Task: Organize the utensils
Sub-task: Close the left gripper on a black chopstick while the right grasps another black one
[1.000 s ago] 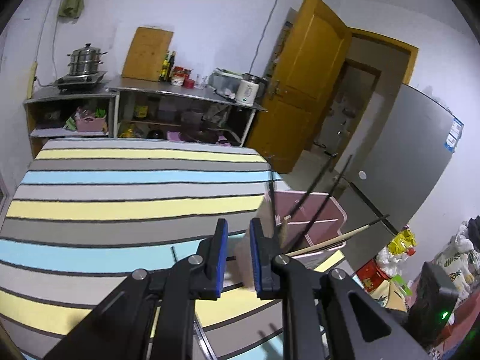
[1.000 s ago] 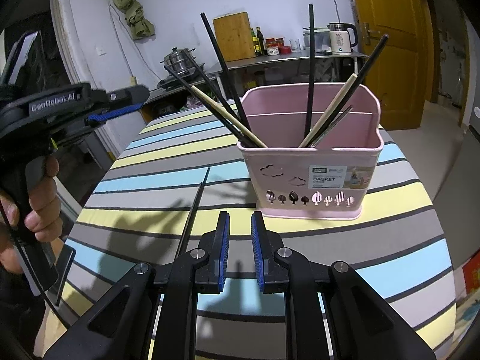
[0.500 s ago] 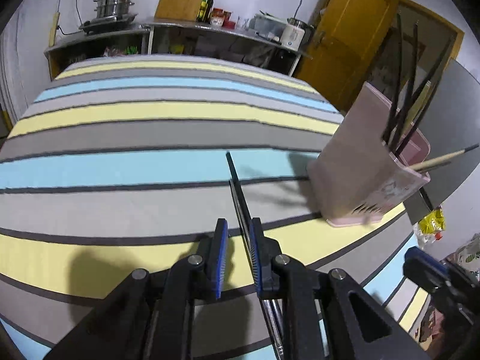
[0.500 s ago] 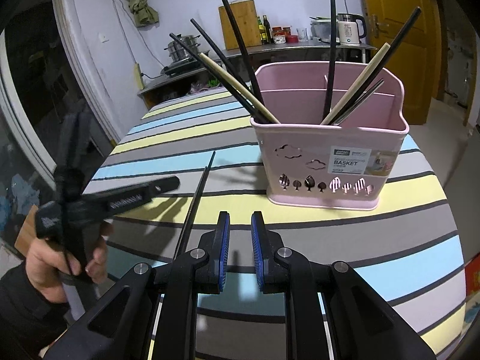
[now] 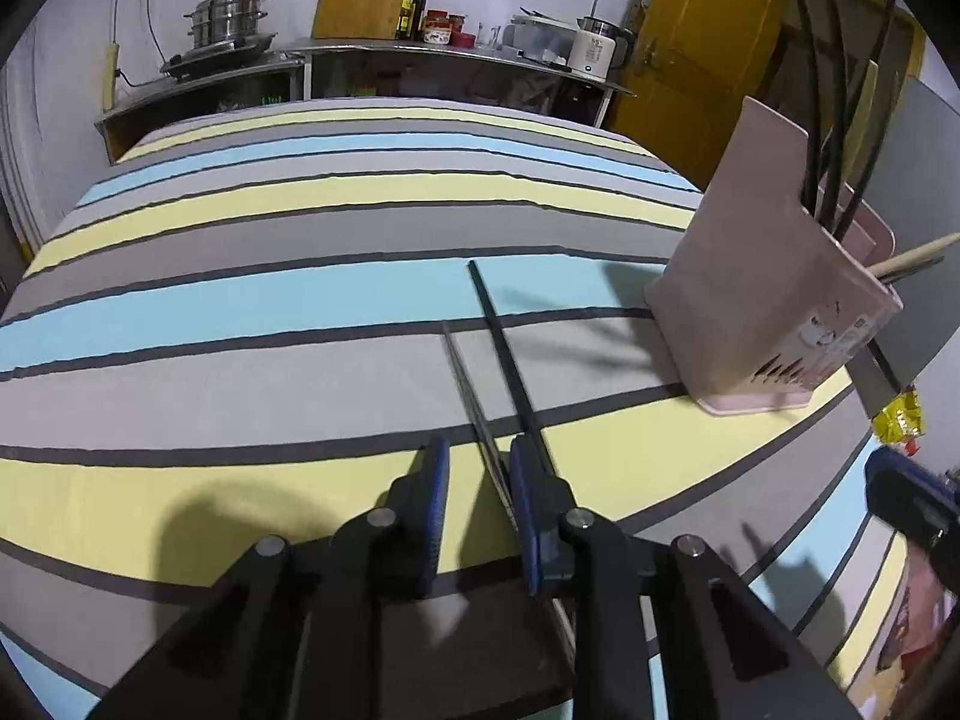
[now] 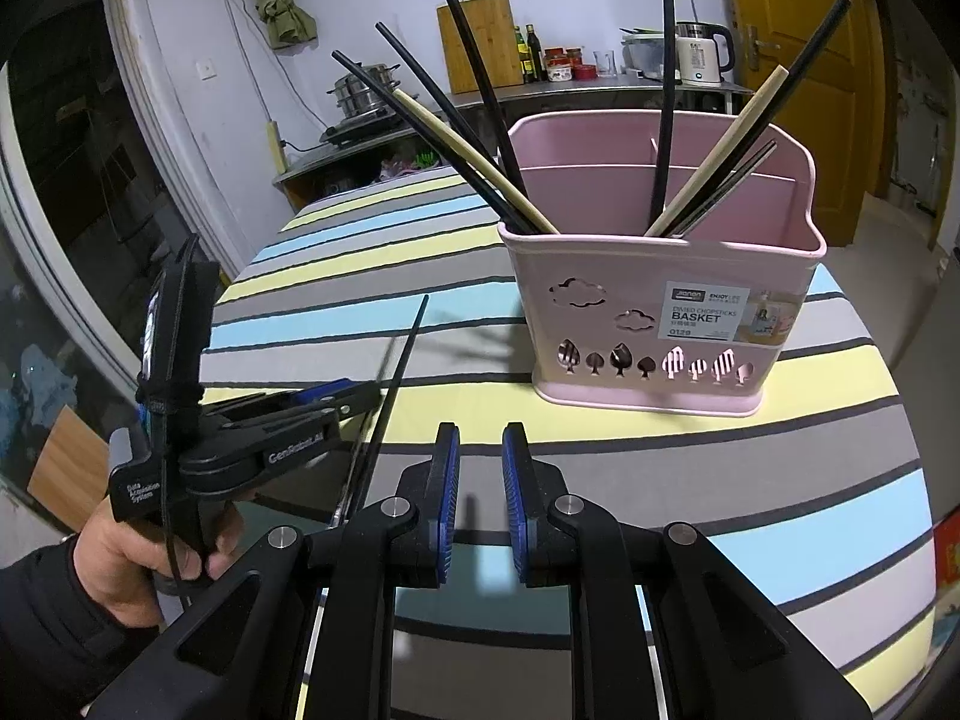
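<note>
A pink chopstick basket (image 6: 663, 324) stands on the striped tablecloth with several black and wooden chopsticks leaning in it; it also shows in the left wrist view (image 5: 768, 300). A black chopstick (image 5: 504, 348) and a grey one (image 5: 471, 396) lie side by side on the cloth, left of the basket; the black chopstick also shows in the right wrist view (image 6: 393, 384). My left gripper (image 5: 477, 468) is open, low over them, the grey chopstick between its fingers. My right gripper (image 6: 480, 456) is open and empty, in front of the basket.
The striped table (image 5: 270, 312) stretches away to the left. A metal shelf (image 5: 420, 60) with a steamer pot, cutting board, bottles and kettle stands behind it. A yellow door (image 5: 708, 48) is at back right.
My left gripper has swung down from above the table and closed in on the two lying chopsticks. My right gripper has edged nearer the basket.
</note>
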`<state>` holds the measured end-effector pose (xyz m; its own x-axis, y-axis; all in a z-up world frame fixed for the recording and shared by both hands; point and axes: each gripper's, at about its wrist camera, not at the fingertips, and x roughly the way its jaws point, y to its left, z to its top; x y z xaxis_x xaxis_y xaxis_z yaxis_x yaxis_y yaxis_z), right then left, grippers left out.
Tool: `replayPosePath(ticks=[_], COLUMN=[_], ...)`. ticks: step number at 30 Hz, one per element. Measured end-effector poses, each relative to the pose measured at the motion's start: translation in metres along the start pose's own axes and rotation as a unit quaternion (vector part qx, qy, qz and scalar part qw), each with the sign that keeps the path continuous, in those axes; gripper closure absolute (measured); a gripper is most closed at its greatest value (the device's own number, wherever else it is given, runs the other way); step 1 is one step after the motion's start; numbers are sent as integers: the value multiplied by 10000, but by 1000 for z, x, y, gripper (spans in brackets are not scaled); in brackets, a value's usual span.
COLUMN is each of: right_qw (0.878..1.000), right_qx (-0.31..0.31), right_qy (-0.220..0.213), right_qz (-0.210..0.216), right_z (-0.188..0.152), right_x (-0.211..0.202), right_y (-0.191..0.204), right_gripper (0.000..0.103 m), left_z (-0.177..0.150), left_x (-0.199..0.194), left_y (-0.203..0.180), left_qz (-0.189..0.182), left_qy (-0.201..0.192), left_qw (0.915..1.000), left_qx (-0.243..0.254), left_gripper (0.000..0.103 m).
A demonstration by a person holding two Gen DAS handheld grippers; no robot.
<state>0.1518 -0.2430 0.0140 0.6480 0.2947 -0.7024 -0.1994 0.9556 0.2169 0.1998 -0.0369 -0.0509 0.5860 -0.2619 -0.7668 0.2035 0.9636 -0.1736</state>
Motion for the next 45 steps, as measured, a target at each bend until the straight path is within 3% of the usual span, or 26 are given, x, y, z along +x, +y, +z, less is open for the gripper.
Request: replayPosePath(ticks=[4, 12, 20, 33, 45], right_qw=[10000, 9993, 9976, 9971, 9956], right_qx=[21, -142, -340, -383, -487], right_qy=[49, 233, 497, 664, 755], right_qz=[47, 251, 347, -14, -256], right_z=[-1, -3, 8, 33, 52], right_x=[3, 27, 83, 132, 157], right_y=[2, 23, 51, 53, 60], right_gripper=[88, 88, 88, 88, 87], left_z=[-1, -2, -1, 14, 25], left_x=[-4, -17, -27, -9, -2], left_y=[7, 51, 92, 99, 96], left_qz=[89, 232, 260, 316, 506], left_qy=[61, 125, 91, 168, 174], left_qw=[9999, 9996, 9980, 9965, 9975], left_qx=[-7, -141, -567, -751, -467], left_gripper=[92, 96, 96, 95, 95])
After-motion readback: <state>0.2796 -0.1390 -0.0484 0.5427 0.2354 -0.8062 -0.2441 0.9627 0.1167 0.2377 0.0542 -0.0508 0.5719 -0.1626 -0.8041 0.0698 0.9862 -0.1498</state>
